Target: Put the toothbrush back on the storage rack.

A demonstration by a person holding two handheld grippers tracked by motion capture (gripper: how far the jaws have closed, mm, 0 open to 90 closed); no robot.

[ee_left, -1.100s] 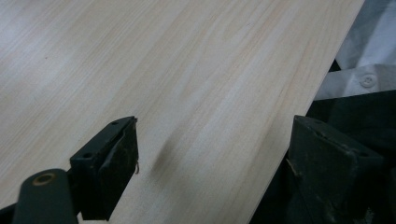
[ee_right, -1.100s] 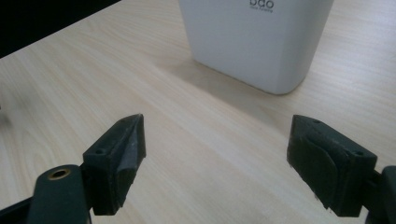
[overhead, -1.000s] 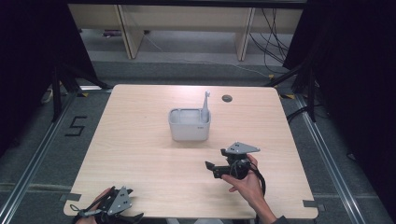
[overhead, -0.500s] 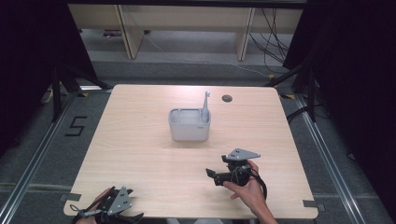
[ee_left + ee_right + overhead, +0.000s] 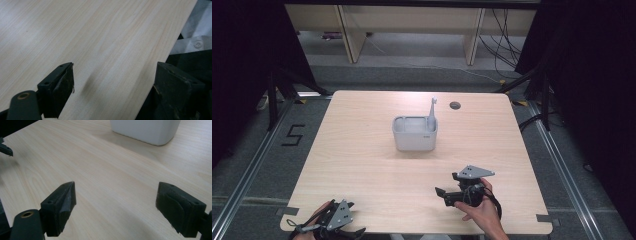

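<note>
Your right gripper point(image 5: 451, 195) hangs low over the pale wooden table point(image 5: 362, 160), jaws spread wide with nothing between them, well short of the grey rectangular plastic holder point(image 5: 414, 134) at mid-table. The grey toothbrush point(image 5: 431, 114) already stands upright in its right-hand compartment, so the placing looks done. Your left gripper point(image 5: 343, 231) sits at the near edge, jaws wide apart and empty too. To my eye, only parking both hands is left.
</note>
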